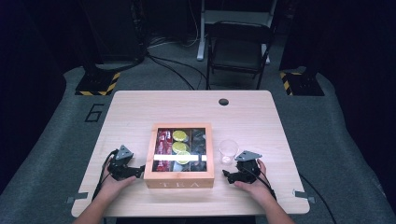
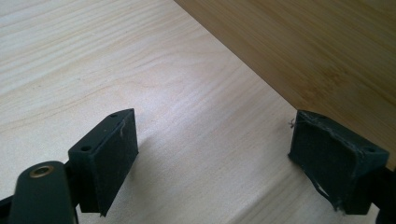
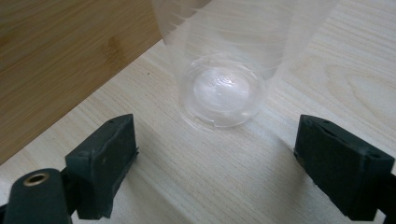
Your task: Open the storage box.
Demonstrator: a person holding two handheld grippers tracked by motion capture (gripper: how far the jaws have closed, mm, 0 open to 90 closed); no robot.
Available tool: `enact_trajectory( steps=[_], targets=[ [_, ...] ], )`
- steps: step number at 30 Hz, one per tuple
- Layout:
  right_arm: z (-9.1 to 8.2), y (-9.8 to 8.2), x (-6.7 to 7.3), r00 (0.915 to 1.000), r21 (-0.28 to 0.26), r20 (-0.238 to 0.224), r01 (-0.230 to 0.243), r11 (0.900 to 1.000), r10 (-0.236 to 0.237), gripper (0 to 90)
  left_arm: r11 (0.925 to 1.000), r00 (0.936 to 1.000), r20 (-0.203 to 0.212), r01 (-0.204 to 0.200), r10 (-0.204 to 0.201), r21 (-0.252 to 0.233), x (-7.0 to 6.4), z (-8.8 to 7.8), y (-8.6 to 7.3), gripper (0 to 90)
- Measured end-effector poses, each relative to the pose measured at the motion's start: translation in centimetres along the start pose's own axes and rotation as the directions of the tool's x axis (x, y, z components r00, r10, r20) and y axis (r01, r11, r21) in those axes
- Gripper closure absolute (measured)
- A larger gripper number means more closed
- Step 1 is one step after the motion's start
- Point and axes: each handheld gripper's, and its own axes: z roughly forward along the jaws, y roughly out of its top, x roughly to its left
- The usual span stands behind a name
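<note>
Left gripper (image 1: 138, 171) jaws wide apart, holding nothing, just beside left wall of wooden tea box (image 1: 179, 179); right gripper (image 1: 226, 174) jaws wide too, nothing held, clear plastic cup (image 1: 228, 150) upright just ahead, right of box, on light wooden table (image 1: 140, 107)

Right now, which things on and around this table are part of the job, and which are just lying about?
In the job:
- wooden tea box
- clear plastic cup
- left hand-held gripper, open
- right hand-held gripper, open

Just about:
- folding chair
- floor cables
</note>
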Motion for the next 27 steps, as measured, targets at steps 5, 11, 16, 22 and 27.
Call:
enact_trajectory(
  steps=[5, 11, 16, 22, 27],
  targets=[
    [0.01, 0.00, 0.02, 1.0000, 0.000, 0.000, -0.001, 1.000, 0.001, 12.3, 1.0000, 1.0000, 0.000, -0.004, 0.004, 0.007, 0.04, -0.01, 0.04, 14.6],
    [-0.01, -0.04, 0.10, 1.0000, -0.003, 0.006, -0.008, 1.000, 0.008, 12.3, 1.0000, 0.9999, -0.011, 0.007, -0.007, 0.004, -0.08, 0.10, 0.12, 14.3],
    [0.01, -0.01, 0.03, 1.0000, -0.002, 0.004, 0.000, 1.000, 0.000, 12.4, 0.9999, 0.9998, -0.017, 0.014, -0.014, 0.005, -0.17, 0.12, 0.14, 14.3],
    [-0.08, 0.08, 0.19, 1.0000, 0.004, -0.001, -0.007, 1.000, 0.007, 15.1, 0.9999, 0.9998, -0.014, 0.011, -0.011, 0.005, -0.09, 0.08, 0.13, 14.5],
    [-0.22, 0.25, -0.01, 1.0000, 0.009, -0.001, -0.006, 1.000, 0.006, 22.6, 0.9996, 0.9994, -0.020, 0.028, -0.028, 0.009, -0.10, -0.05, 0.20, 17.1]
  ],
)
